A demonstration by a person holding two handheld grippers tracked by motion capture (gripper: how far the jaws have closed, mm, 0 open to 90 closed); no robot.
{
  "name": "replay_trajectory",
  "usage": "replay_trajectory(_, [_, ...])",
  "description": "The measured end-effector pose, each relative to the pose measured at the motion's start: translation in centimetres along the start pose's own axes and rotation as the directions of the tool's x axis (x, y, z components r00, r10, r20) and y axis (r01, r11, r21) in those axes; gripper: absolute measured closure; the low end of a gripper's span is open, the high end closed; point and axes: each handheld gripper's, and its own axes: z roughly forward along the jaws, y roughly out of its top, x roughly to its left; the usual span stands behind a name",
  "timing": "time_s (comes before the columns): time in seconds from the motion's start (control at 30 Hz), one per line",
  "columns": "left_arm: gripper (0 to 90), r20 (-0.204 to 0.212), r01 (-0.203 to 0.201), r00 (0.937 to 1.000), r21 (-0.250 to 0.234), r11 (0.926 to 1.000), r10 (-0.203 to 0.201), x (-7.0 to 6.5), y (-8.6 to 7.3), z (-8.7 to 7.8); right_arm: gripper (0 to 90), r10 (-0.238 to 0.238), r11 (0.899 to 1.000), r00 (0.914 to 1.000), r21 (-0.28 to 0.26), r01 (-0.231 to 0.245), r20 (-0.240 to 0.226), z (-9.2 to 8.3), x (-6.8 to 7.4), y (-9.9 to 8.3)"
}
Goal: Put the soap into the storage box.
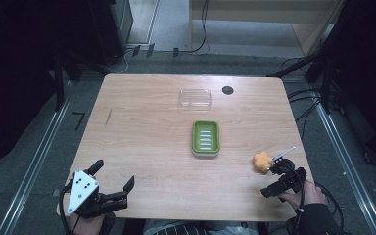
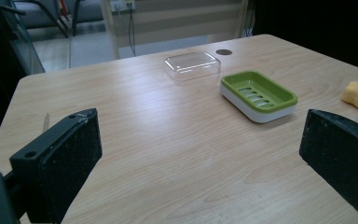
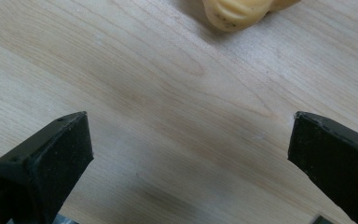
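On the wooden table (image 1: 147,147) sits a green soap dish (image 1: 205,138), close to the middle. It has slots in its bottom and a white base under the green part. A clear plastic lid (image 1: 195,98) lies behind the dish, farther from the person, and the two are apart. A small dark round spot (image 1: 227,90) is in the table top just beside the lid.

A yellow-orange sponge (image 1: 262,162) lies near the right edge of the table, well apart from the dish.

The left gripper (image 1: 113,182) is at the near left corner of the table. Its jaws are spread wide, and nothing is between them. A grey three-cornered plate sits on top of it. In the left gripper view you can see the dish, the lid and the sponge far ahead.

The right gripper (image 1: 275,181) is at the near right side, just beside the sponge but not touching it. Its jaws are wide apart too, with bare wood between them. In the right gripper view the sponge (image 3: 242,11) peeks in at the top edge. A hand (image 1: 309,195) in a dark sleeve holds this gripper.
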Motion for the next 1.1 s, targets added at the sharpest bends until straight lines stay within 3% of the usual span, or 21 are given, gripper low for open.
replay_trajectory(0.4, [0.0, 0.000, 0.004, 1.0000, 0.004, 1.0000, -0.004, 0.0, 0.0, 0.2, 0.0, -0.020, 1.000, 0.9994, -0.010, 0.020, -0.027, 0.0, 0.0, 0.2])
replay_trajectory(0.73, [0.0, 0.007, 0.001, 1.0000, 0.004, 1.0000, -0.001, 0.2, -0.1, 0.3, 0.0, -0.038, 0.999, 0.9993, -0.011, 0.038, -0.004, -0.2, 0.4, 0.8])
replay_trajectory(1.1, [0.0, -0.002, 0.006, 1.0000, 0.008, 1.0000, -0.006, 0.0, -0.1, 0.0, 0.0, -0.039, 0.999, 0.9992, -0.022, 0.040, 0.006, -0.5, -0.2, 2.5])
